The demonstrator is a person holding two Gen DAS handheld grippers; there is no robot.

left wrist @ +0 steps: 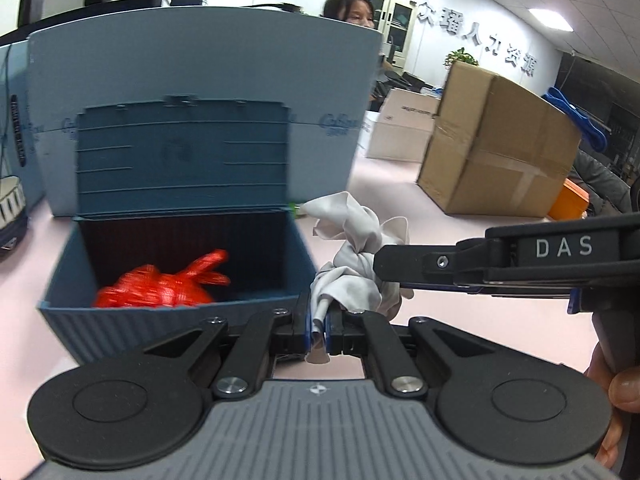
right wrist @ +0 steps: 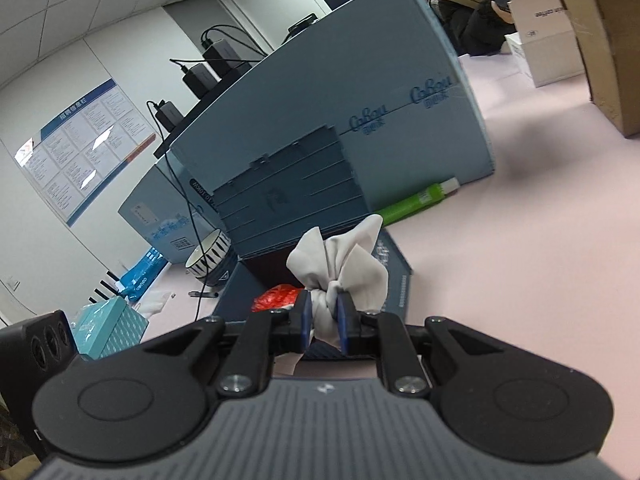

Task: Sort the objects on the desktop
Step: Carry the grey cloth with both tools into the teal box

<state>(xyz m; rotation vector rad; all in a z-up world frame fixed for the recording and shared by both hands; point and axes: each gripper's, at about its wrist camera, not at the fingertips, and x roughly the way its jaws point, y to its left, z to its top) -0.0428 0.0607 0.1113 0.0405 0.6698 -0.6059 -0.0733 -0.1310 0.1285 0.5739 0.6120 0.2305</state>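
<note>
A crumpled grey cloth [left wrist: 352, 252] hangs above the pink table, just right of an open blue storage box [left wrist: 180, 308]. My left gripper [left wrist: 319, 330] is shut on the cloth's lower edge. From the right, my right gripper [left wrist: 386, 276] reaches in and pinches the same cloth. In the right wrist view the right gripper [right wrist: 325, 322] is shut on a bunched part of the grey cloth [right wrist: 340, 264], over the near edge of the blue box [right wrist: 400, 280]. A red mesh bag [left wrist: 160, 286] lies inside the box, its lid standing upright behind.
A tall blue-grey carton [left wrist: 200, 76] stands behind the box. Brown cardboard boxes [left wrist: 496, 144] sit at the right. A green tube [right wrist: 416, 200] lies against the carton. A striped bowl [right wrist: 208, 258], a teal box [right wrist: 108, 326] and cables are left of the storage box.
</note>
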